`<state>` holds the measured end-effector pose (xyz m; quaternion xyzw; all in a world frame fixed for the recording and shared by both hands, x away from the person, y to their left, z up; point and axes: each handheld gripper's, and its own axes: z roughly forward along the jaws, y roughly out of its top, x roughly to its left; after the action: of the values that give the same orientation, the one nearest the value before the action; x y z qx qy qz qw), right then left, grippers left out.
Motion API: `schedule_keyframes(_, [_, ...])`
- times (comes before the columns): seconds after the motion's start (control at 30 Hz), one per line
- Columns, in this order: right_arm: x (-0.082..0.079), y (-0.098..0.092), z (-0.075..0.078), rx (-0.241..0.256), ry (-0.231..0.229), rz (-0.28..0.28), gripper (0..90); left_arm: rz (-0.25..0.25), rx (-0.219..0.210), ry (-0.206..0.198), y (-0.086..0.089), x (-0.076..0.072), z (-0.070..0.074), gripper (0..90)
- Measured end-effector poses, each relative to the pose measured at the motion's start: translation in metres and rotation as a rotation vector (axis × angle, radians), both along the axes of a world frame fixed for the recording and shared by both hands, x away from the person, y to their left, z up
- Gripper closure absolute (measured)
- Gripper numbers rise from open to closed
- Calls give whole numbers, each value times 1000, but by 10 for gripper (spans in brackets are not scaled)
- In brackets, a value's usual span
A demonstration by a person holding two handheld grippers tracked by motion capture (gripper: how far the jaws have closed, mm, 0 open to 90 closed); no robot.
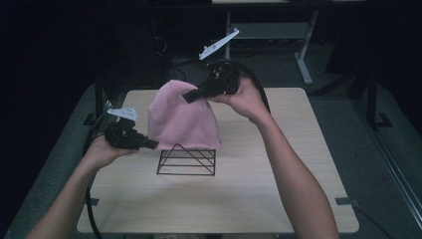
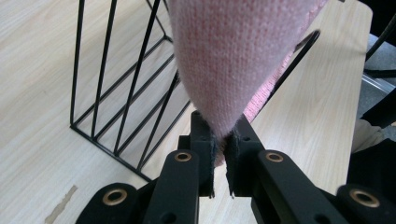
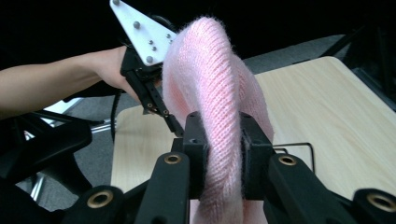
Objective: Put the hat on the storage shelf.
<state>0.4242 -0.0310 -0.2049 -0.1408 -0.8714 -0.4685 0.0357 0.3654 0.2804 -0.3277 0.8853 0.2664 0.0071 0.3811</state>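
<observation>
A pink knitted beanie (image 1: 181,119) hangs draped over a black wire stand (image 1: 187,161) in the middle of the wooden table (image 1: 278,199). My left gripper (image 1: 152,144) is shut on the beanie's lower left edge; its own view shows the pink knit (image 2: 224,60) pinched between the pads (image 2: 221,154), with the wire stand (image 2: 116,93) to the left. My right gripper (image 1: 189,96) is shut on the beanie's top right; the thick fold of knit (image 3: 219,116) sits squeezed between its jaws (image 3: 223,154). The other hand's gripper (image 3: 154,100) shows beyond the beanie.
The stand's wire bars stick out below the beanie's hem. Bare tabletop lies in front and to both sides. Black cables (image 1: 89,204) trail off the table's left edge. Desk legs (image 1: 303,55) and dark floor lie beyond the far edge.
</observation>
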Motion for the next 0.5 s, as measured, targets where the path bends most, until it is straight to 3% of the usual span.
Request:
schedule_keyframes(0.07, [-1,2,-3,13,20,8,756,4,5,-3,2,-1,-2,835])
schedule_keyframes(0.37, [-7,8,-21,5,33,38,752,21,29,-13,8,-5,-15,835])
schedule_keyframes(0.5, [-8,6,-35,8,47,47,749,24,38,-10,8,-8,-24,835])
